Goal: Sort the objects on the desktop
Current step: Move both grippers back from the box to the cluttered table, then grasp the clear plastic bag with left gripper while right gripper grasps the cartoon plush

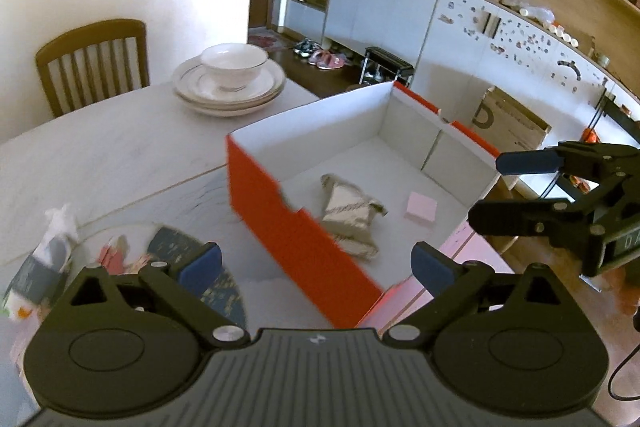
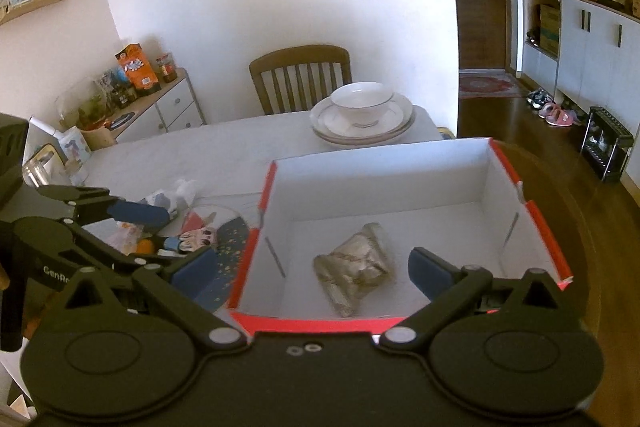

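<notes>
An open orange box with a white inside (image 1: 296, 239) (image 2: 384, 187) stands on the table. In it lie a crumpled silver-grey pouch (image 1: 352, 217) (image 2: 354, 273) and a pink sticky-note pad (image 1: 420, 209). My left gripper (image 1: 316, 265) is open and empty, above the box's near wall. My right gripper (image 2: 312, 273) is open and empty over the box's near edge; it also shows in the left wrist view (image 1: 516, 191). Left of the box lies a pile of small items: a dark blue patterned piece (image 1: 192, 251) (image 2: 230, 239), a tissue pack (image 1: 48, 251), cards (image 2: 196, 241).
Stacked white plates with a bowl (image 1: 230, 79) (image 2: 362, 117) sit at the table's far side before a wooden chair (image 1: 94, 61) (image 2: 300, 75). A pink sheet (image 1: 460, 255) lies under the box's right corner. The table edge runs right of the box. A sideboard with jars (image 2: 132, 95) stands left.
</notes>
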`<control>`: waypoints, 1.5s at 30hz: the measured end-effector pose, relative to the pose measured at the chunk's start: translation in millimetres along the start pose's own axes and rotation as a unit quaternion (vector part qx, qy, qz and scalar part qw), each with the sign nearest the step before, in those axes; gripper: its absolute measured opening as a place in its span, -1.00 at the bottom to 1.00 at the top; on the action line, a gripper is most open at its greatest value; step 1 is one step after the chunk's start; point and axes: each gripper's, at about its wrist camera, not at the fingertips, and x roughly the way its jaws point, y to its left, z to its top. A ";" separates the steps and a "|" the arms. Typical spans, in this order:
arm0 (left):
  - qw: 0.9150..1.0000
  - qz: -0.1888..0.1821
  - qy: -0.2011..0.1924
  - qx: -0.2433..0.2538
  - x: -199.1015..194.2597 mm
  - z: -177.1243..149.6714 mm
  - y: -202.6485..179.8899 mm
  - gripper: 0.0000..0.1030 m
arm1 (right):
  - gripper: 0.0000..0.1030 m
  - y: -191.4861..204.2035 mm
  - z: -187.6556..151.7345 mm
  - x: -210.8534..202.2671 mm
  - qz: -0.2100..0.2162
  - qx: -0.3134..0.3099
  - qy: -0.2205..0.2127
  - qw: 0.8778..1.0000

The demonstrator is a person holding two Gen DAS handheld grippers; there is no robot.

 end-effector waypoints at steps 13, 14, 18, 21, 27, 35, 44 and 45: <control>0.997 0.056 -0.037 -0.036 -42.4 -43.5 73.2 0.97 | 0.99 69.5 -8.6 20.3 -0.010 -0.014 0.010 1.000; 0.997 0.062 -0.035 -0.035 -44.8 -46.6 78.5 0.97 | 0.99 73.5 -8.9 21.9 -0.011 -0.013 0.011 1.000; 0.996 0.075 -0.029 -0.031 -52.9 -61.3 97.1 0.97 | 0.99 93.4 -11.3 31.3 -0.015 -0.014 0.012 1.000; 0.996 0.082 -0.026 -0.024 -57.8 -70.7 109.4 0.97 | 0.99 108.1 -14.4 39.0 -0.018 -0.015 0.014 1.000; 0.996 0.088 -0.028 -0.013 -67.2 -84.9 132.4 0.97 | 0.98 135.9 -18.1 57.4 -0.023 -0.018 0.021 0.999; 0.996 0.091 -0.022 0.005 -68.6 -97.6 159.1 0.97 | 0.98 157.9 -16.8 84.5 -0.032 -0.026 0.026 0.999; 0.996 0.084 -0.013 0.035 -60.8 -105.8 187.6 0.97 | 0.97 166.7 -14.9 115.4 -0.050 -0.023 0.027 0.998; 0.996 0.083 -0.011 0.038 -59.3 -105.9 190.7 0.97 | 0.97 167.1 -14.0 119.2 -0.052 -0.023 0.027 0.998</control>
